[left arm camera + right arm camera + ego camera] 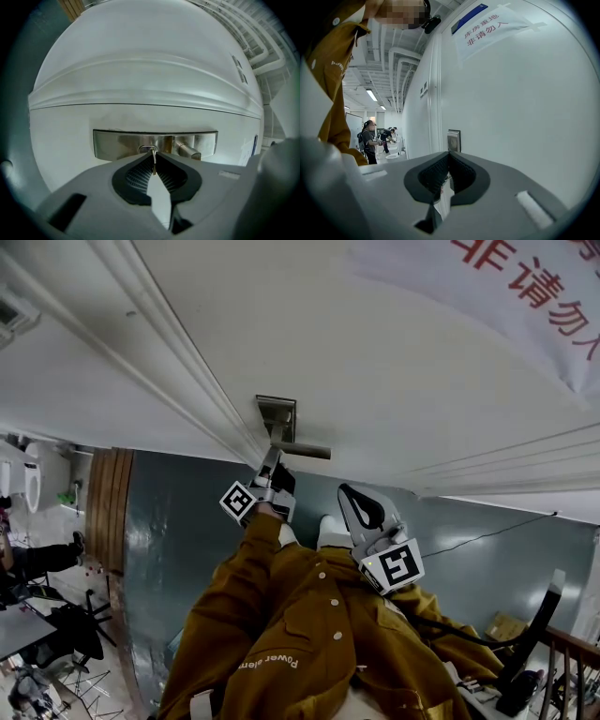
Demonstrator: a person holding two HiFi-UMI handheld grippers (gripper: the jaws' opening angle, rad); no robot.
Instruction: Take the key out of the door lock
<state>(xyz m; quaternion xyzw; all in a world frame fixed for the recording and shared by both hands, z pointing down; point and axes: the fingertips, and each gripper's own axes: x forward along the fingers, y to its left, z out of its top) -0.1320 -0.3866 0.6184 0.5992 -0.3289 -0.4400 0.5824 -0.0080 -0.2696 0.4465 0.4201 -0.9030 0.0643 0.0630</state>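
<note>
My left hand-held gripper is up against the white door, its jaws drawn in on the key, which sits pinched between the ribbed pads. The key is still in the keyhole of the brushed-metal lock plate, just beside the lever handle. From the head view, the same gripper reaches up to the plate below the handle's bar. My right hand-held gripper hangs back from the door, near my mustard jacket; its jaws are pressed together with nothing between them. A paper sign with red characters is taped higher on the door.
</note>
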